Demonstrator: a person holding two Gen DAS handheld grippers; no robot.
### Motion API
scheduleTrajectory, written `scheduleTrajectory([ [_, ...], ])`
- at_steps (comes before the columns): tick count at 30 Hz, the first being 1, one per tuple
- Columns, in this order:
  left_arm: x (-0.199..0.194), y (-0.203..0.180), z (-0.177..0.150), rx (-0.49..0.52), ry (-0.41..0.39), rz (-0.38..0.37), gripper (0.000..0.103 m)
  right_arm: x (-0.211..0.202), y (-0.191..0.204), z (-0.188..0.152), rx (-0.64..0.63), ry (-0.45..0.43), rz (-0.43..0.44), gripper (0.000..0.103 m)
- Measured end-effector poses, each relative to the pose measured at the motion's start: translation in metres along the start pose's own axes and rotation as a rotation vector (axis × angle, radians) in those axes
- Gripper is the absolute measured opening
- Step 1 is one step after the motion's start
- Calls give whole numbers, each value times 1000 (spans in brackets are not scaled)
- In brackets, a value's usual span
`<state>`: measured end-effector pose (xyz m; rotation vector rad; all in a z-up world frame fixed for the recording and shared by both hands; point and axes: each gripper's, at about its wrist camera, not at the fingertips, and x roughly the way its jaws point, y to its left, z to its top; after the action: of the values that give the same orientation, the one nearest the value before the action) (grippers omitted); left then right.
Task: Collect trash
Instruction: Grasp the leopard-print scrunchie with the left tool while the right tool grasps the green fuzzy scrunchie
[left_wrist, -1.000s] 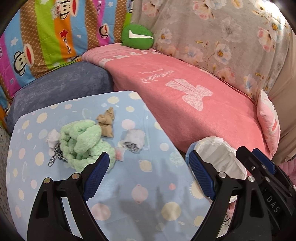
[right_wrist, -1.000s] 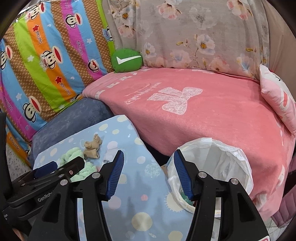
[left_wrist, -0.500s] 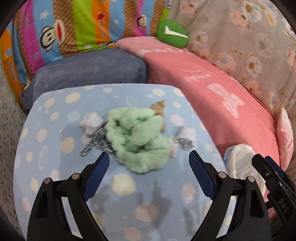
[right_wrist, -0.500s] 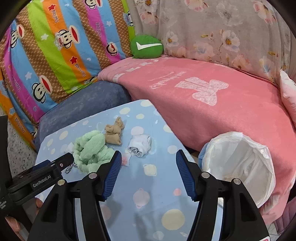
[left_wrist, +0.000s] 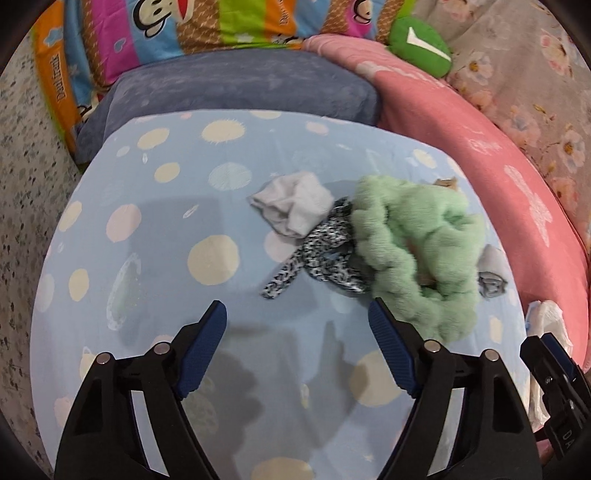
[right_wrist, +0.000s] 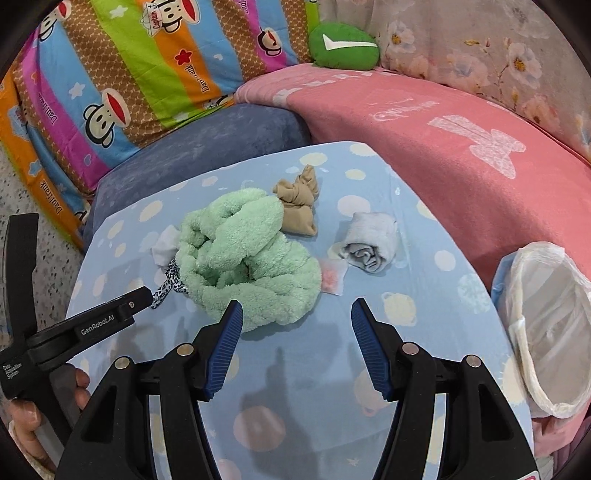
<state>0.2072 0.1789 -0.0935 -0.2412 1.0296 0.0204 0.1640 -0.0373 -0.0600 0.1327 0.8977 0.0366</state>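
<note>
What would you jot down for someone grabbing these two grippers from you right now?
Left gripper: open, empty; its jaws have just been closing a little, nothing between them. Right gripper: open, empty.
On the table: green towel, tan sock, grey sock, white sock, spotted strap, small pink packet.
Bin, lined with a bag, stands off the table's right edge.
Done: nothing picked up yet.
Left: pick out the trash, likely the packet, and bin it.

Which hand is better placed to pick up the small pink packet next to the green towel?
Right. The pink packet lies just ahead of the open right tool, and the lined bin is on that side. The left tool faces the patterned cloth instead.
</note>
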Motion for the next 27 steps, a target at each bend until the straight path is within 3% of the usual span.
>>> scheduleTrajectory([
  [10, 54, 0, 23, -18, 72, -5, 67, 56, 14, 9, 8, 69, 19, 60],
  [14, 69, -6, 26, -18, 75, 5, 53, 68, 11, 13, 37, 82, 33, 60],
  [18, 70, -12, 29, 2, 81, -8, 10, 67, 10, 15, 51, 72, 45, 60],
  [19, 71, -11, 29, 1, 91, -21, 4, 67, 10, 16, 51, 67, 43, 60],
  [24, 65, -12, 22, 12, 83, -21, 2, 79, 5, 17, 68, 83, 22, 60],
  [27, 58, -13, 15, 17, 81, -26, 2, 92, -3, 8, 112, 141, 34, 57],
])
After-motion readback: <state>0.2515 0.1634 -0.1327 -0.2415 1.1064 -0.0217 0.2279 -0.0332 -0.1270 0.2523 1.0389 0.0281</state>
